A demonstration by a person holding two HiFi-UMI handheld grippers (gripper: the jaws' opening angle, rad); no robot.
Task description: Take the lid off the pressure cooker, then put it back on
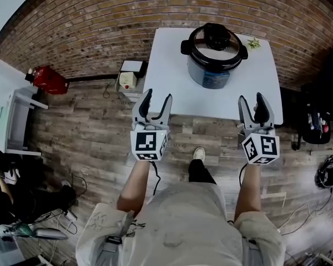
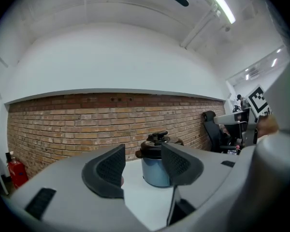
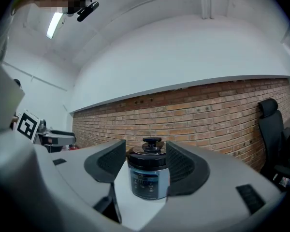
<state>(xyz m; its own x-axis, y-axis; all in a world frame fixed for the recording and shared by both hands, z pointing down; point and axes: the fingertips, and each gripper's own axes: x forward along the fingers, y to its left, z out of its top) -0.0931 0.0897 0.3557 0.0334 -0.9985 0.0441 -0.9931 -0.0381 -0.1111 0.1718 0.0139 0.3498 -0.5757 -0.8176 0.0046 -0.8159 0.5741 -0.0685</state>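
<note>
The pressure cooker (image 1: 213,57), blue-grey with a black lid (image 1: 217,40) on it, stands at the back of a white table (image 1: 172,76). My left gripper (image 1: 154,104) hovers open at the table's near left edge, nothing between its fingers. My right gripper (image 1: 254,107) is open at the near right edge, also empty. Through the left gripper view the pressure cooker (image 2: 154,166) shows far ahead between the pads, lid (image 2: 157,141) on. Past the right gripper (image 3: 145,166), in its own view, the pressure cooker (image 3: 147,175) stands centred and well beyond the tips.
A brick wall (image 1: 100,26) runs behind the table. A small green sprig (image 1: 253,44) lies at the table's back right. On the floor at left are a red extinguisher (image 1: 47,79) and a white box (image 1: 130,73). A black chair (image 1: 319,104) stands to the right.
</note>
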